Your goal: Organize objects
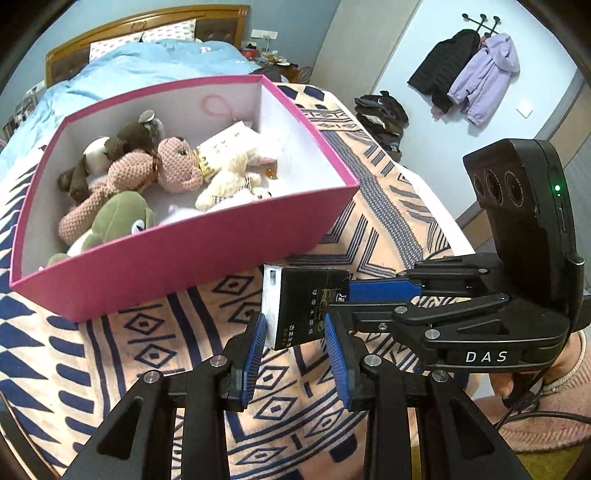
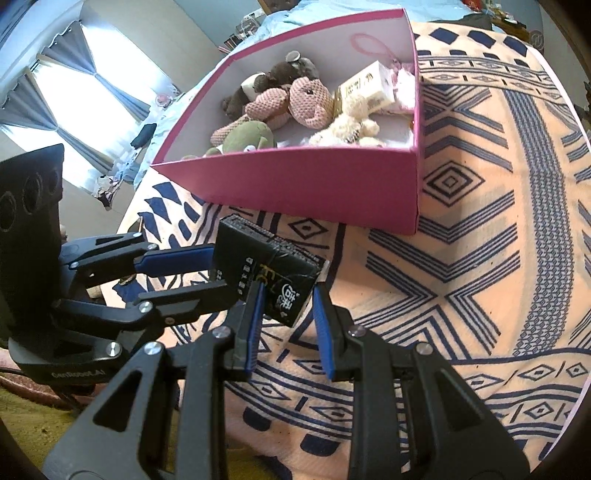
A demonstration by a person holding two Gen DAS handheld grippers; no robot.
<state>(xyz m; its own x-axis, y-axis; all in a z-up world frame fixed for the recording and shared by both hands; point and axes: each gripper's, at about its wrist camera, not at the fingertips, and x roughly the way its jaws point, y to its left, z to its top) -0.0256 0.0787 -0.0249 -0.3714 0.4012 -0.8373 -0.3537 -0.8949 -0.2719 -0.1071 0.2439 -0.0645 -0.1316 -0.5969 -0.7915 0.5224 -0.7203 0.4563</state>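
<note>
the bed (image 1: pixel 332 236) is spread with a peach blanket (image 2: pixel 480 258) patterned in navy diamonds and stripes. an open pink box (image 1: pixel 192 258) sits directly on the blanket, and a light blue quilt (image 1: pixel 147 62) lies beyond it toward the wooden headboard (image 1: pixel 147 26).

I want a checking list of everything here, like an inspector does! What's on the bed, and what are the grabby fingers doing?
Surface: patterned blanket spread over the bed.
Job's things: black box held in the air by both grippers, in front of the pink box; inside that, a pink knitted bear, brown plush, green plush, cream plush and a white carton.
Clutter: nothing seen on the blanket.
Grippers: left gripper and right gripper both shut on the black box.
Cables: black cable under the right gripper.
Surroundings: jackets on wall hooks, curtained window.
</note>
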